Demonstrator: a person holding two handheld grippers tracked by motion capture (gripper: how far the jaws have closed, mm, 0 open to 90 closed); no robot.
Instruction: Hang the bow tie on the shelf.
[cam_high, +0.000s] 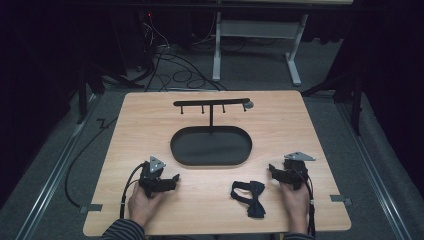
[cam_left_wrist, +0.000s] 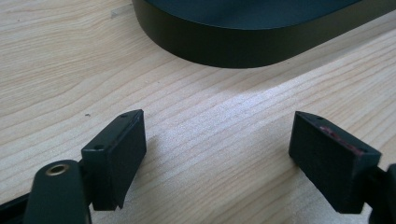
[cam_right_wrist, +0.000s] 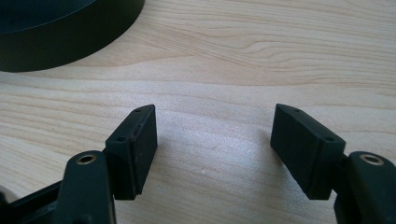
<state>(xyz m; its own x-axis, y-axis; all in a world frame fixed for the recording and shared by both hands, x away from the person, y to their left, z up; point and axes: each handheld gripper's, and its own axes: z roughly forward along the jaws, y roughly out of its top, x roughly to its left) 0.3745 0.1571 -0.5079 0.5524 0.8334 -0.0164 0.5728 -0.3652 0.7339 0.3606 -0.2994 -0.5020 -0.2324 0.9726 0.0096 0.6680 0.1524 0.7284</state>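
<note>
A black bow tie (cam_high: 249, 195) lies flat on the wooden table (cam_high: 300, 125) near its front edge, between my two hands. Behind it stands a black oval tray (cam_high: 210, 145) with a T-shaped hanger stand (cam_high: 212, 104) that carries several small hooks. My left gripper (cam_high: 173, 178) rests on the table left of the bow tie, open, with bare wood between its jaws (cam_left_wrist: 217, 140). My right gripper (cam_high: 273, 170) sits to the right of the bow tie, also open over bare wood (cam_right_wrist: 214, 135). The tray's dark wall (cam_left_wrist: 243, 44) shows ahead of the left jaws and at the upper left (cam_right_wrist: 60, 39) of the right gripper view.
Beyond the table's far edge are a white desk frame (cam_high: 260, 40) and loose cables (cam_high: 175, 70) on the grey floor. Metal rails (cam_high: 65, 160) run along both sides of the table. A cable (cam_high: 127, 185) trails from the left gripper.
</note>
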